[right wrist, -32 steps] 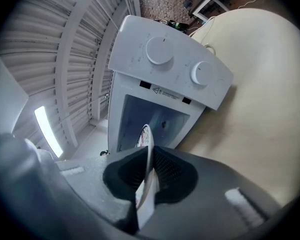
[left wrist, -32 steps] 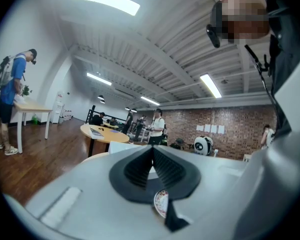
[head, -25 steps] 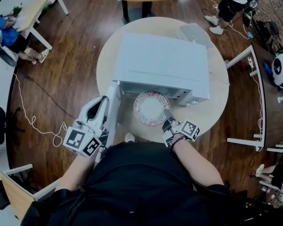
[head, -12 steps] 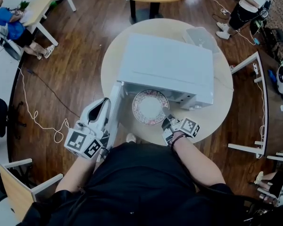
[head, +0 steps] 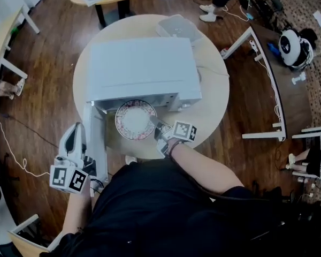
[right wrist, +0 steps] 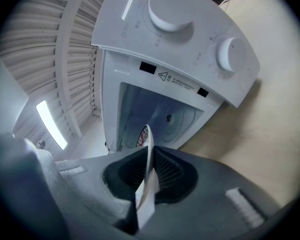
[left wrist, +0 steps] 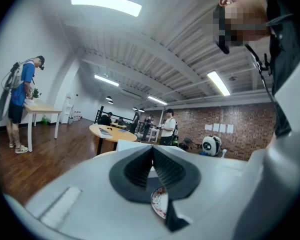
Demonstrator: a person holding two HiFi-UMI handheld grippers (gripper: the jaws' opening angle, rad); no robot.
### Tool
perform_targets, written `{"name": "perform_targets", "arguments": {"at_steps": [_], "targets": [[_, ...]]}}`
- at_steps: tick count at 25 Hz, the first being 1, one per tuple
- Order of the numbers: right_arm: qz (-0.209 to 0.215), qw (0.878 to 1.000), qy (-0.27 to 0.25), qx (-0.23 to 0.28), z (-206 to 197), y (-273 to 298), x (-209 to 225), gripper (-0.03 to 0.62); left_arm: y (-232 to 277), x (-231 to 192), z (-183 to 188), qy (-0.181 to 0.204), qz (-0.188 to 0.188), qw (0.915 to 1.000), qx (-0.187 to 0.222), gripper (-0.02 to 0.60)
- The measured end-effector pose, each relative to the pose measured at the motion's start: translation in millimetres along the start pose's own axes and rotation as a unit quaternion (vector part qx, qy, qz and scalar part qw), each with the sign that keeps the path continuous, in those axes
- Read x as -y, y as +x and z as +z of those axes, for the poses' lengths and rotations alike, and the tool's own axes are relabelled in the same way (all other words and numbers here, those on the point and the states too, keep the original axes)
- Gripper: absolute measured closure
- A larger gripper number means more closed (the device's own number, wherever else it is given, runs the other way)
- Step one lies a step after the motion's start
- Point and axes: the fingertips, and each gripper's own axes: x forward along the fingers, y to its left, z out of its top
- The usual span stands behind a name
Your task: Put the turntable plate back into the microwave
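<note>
- Head view, main risk: the turntable plate [head: 132, 119] is pinched by its near rim only and sticks out ahead of the right gripper [head: 155, 124]. All its weight hangs off that one edge, so I'd expect it to sag or pivot in the pads if the wrist jerks.
- Plate location: the far rim is at the mouth of the microwave [head: 142, 68]. Most of the plate is outside, over the round table [head: 214, 90].
- Risk 2: the far rim clips the lower lip of the cavity [right wrist: 145, 104] on the way in. Cause would be a drooping plate or too low an approach, and a knock there could lever it out of the grip.
- Risk 3: it lands off-centre. The small hub [right wrist: 169, 117] on the cavity floor lies straight ahead of the jaws. A release short of it likely leaves the plate tilted and unseated.
- Risk 4: the open door [head: 98, 143], out to the right gripper's left, swings in. The left gripper [head: 76, 134] is just beside it, and I can't tell whether they touch.
- Right gripper view: jaws nearly together, clamped on the plate rim. The plate runs edge-on between the pads [right wrist: 162, 166] toward the cavity.
- Left gripper view: jaws closed against each other with nothing between them. It is pointed level, with a sliver of the plate showing beyond.
</note>
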Motion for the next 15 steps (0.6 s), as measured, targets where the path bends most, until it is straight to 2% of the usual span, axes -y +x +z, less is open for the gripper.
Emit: {"name": "perform_targets", "arguments": {"at_steps": [15], "targets": [[0.009,1.000,0.003,0.020,16.1,-14.5,-2.3,0.574,24.4,28.1,2.6,0.014,-0.029,0.9995,-0.002,0.578]]}}
